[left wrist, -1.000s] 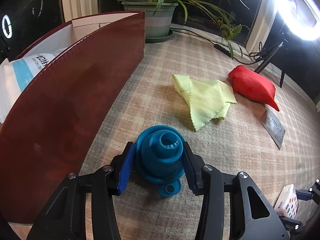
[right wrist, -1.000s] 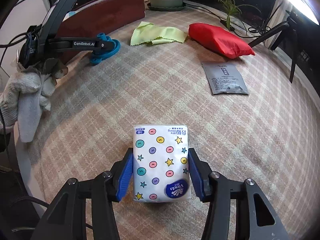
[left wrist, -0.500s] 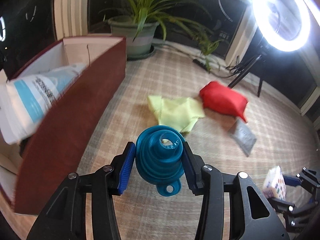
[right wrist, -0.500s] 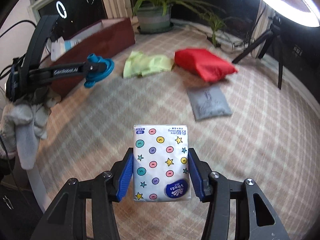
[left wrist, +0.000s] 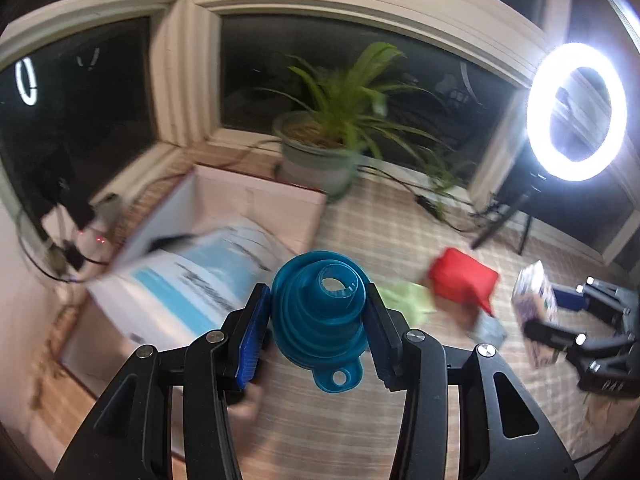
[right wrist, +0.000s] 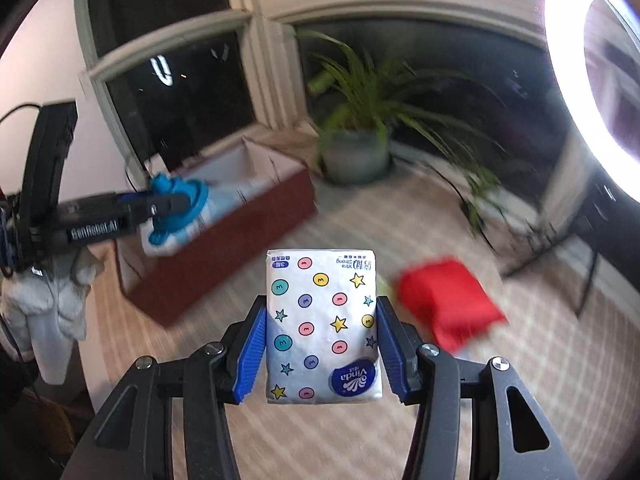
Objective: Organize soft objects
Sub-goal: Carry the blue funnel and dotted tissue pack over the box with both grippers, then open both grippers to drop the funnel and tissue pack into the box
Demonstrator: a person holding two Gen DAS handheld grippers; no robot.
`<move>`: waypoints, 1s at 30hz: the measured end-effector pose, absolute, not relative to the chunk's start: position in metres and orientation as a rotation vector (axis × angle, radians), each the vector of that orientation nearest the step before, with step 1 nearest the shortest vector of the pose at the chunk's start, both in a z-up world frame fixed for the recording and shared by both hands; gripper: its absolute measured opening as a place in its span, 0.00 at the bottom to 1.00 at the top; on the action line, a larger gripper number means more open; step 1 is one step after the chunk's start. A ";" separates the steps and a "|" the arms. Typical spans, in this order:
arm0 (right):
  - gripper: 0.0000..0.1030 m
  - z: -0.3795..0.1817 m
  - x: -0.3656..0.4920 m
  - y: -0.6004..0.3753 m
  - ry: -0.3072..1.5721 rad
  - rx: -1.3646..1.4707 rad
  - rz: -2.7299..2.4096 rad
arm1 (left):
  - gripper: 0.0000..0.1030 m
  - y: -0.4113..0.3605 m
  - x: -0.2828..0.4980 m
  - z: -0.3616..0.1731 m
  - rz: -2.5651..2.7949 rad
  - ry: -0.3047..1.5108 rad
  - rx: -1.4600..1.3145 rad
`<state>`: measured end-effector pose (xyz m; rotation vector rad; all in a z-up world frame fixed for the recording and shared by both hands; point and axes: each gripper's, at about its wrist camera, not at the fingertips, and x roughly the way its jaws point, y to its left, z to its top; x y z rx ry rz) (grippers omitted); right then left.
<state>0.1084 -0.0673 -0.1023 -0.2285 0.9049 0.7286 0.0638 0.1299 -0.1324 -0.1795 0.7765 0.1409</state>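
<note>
Pinching a blue collapsible funnel (left wrist: 320,312), the left tongs (left wrist: 318,316) hung over the brown box (right wrist: 224,252); the right tongs (right wrist: 322,344) clamped a spotted tissue pack (right wrist: 322,326) above the checked surface (right wrist: 540,360), near a red pouch (right wrist: 446,306).

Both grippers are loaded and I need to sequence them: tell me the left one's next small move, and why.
Probably carry the blue collapsible silicone funnel, clamped in the left gripper, forward over the open brown cardboard box and lower it. The box sits just ahead-left, already holding a white-and-blue pack.
</note>
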 end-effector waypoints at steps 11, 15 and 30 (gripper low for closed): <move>0.46 -0.098 0.152 0.068 0.881 -0.250 0.882 | 0.43 0.205 0.077 -0.146 0.264 0.856 -0.170; 0.46 -0.110 0.162 0.104 0.885 -0.288 0.892 | 0.44 0.215 0.082 -0.153 0.274 0.880 -0.148; 0.58 -0.165 0.199 0.164 1.009 -0.280 0.919 | 0.50 0.228 0.100 -0.167 0.281 0.926 -0.122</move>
